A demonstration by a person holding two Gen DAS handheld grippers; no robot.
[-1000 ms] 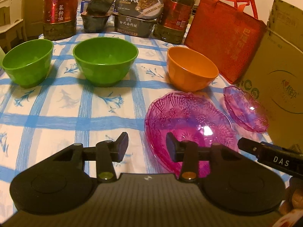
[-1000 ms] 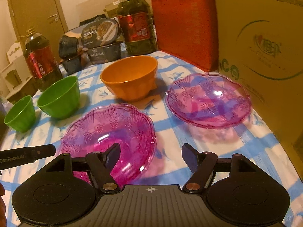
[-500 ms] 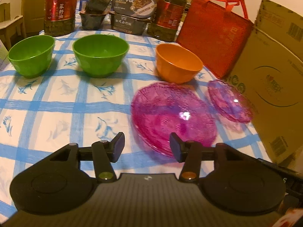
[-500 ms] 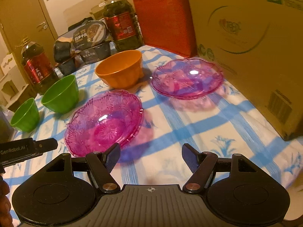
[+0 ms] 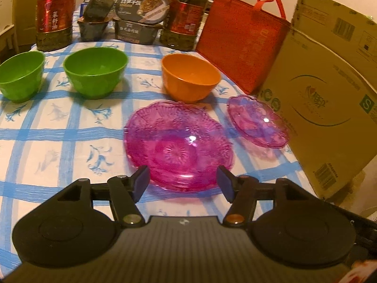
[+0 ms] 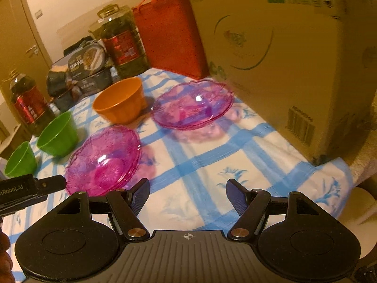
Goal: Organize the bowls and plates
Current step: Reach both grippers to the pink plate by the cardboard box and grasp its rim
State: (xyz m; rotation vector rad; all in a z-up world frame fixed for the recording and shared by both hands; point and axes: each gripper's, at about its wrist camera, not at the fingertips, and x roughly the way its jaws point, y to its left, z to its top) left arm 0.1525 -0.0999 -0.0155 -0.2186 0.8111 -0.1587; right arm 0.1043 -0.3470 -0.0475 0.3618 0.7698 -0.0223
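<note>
Small green bowl (image 5: pixel 20 75): far left of the desk (image 5: pixel 47 141), upright, empty.
Large green bowl (image 5: pixel 95 70): just beside it, apart, also upright.
Orange bowl (image 5: pixel 190 77): further right, behind the plates.
Near pink plate (image 5: pixel 179 143): lies flat just ahead of the left tongs (image 5: pixel 182 180), not touched.
Far pink plate (image 5: pixel 258 120): rightmost, near the cardboard box (image 5: pixel 329 89).
Left tongs: spread wide, holding nothing, lined up with the near plate's front rim.
Right tongs (image 6: pixel 187 193): also wide and empty, over bare cloth, well short of the far plate (blur suggests motion).
Likely step: gathering the plates into one stack, the bowls into another.
Doing it well: bring one finger under the scalloped rim and one over, pinch the edge firmly since the plastic looks slick, lift level, then lower it centred on its twin.
</note>
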